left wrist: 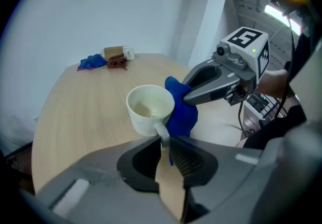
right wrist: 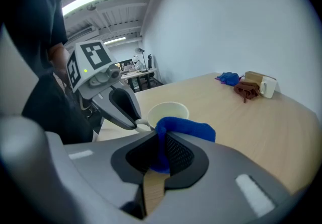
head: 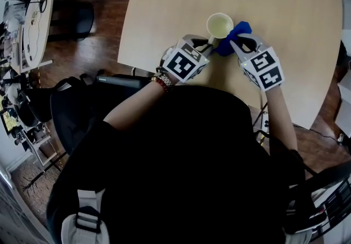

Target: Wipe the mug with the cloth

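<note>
Left gripper [left wrist: 165, 141]: clenched on handle of mug [left wrist: 148, 109]
Right gripper [right wrist: 161, 137]: clenched on blue cloth [right wrist: 187, 128]
Mug: upright, cloth against its side

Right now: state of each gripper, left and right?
Left gripper: closed on the handle of the mug.
Right gripper: closed on the blue cloth, which sits against the mug's side.

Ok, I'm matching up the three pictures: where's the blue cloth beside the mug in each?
Head view: cloth upper centre, right of mug.
Left gripper view: cloth centre, right of mug.
Right gripper view: cloth lower centre, in front of mug.
Shared landmark: the cream mug.
</note>
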The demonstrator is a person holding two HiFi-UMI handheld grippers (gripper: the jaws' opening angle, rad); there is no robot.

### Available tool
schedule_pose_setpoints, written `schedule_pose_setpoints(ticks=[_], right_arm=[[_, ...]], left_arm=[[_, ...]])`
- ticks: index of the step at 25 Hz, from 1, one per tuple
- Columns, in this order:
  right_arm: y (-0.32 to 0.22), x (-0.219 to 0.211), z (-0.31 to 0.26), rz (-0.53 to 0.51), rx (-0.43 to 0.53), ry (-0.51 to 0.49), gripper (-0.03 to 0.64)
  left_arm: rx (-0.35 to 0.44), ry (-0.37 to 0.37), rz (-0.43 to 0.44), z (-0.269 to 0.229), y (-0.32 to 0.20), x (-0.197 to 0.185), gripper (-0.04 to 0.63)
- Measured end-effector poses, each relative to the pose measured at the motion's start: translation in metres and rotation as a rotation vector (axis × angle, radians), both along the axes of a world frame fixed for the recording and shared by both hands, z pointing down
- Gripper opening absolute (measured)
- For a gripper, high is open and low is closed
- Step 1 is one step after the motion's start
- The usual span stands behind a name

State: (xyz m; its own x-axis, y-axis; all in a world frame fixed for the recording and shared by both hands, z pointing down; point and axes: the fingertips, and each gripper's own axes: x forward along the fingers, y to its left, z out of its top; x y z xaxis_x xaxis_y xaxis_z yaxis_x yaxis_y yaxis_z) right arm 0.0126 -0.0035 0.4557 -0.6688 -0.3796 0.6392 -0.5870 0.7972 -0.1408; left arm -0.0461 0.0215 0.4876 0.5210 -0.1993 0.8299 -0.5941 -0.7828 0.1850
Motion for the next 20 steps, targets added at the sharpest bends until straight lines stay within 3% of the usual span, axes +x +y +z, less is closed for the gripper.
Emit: schedule_pose_setpoints(ticks=[11, 20], right_arm=[[-0.001, -0.013, 0.054, 0.079, -0.096, 0.066, 0.038], [0.005, 0.018, 0.013, 0.162, -0.091, -0.044, 0.038]], left_arm=[[0.003, -0.005, 0.100, -0.001, -0.005, -0.005, 0.069], [0.013, 0.023, 0.278, -0.009, -0.007, -0.012, 0.067]])
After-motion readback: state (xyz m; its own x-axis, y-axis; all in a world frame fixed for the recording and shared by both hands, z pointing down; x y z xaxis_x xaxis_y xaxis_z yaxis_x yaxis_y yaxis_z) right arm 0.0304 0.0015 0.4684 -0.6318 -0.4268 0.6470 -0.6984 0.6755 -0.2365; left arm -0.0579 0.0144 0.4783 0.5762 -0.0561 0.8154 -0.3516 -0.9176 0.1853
